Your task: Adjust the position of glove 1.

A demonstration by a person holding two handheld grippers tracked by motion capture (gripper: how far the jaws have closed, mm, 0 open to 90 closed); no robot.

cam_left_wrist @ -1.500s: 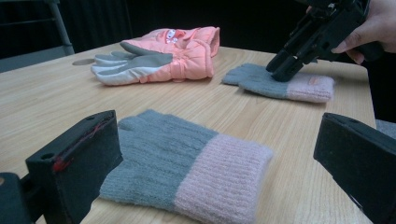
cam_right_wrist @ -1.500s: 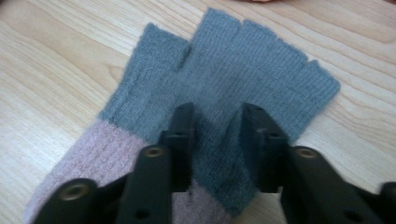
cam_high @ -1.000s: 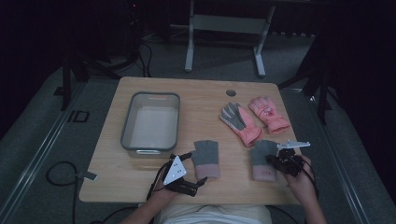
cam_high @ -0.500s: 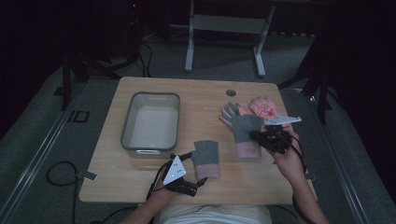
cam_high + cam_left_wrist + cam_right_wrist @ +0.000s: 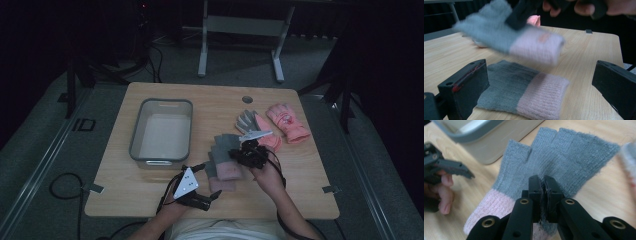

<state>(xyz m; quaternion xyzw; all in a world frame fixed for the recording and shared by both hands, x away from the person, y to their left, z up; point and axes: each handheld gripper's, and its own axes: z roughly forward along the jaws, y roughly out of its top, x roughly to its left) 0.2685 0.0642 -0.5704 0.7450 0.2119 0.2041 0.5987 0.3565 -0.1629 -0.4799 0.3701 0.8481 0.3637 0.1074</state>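
Right gripper [image 5: 543,185] | pinching grey-pink glove [image 5: 564,152] (mid-palm) | lifted above second glove [image 5: 524,93]

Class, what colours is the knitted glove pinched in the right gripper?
Grey glove with pink cuff; clearest in right gripper view.

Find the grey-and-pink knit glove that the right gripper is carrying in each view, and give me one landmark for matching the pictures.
High view: the carried glove hangs just right of centre, above the table.
Left gripper view: blurred, across the upper middle, above its twin lying flat.
Right gripper view: centre, pinched between the shut jaws.
Shared landmark: the flat glove on the wooden table.
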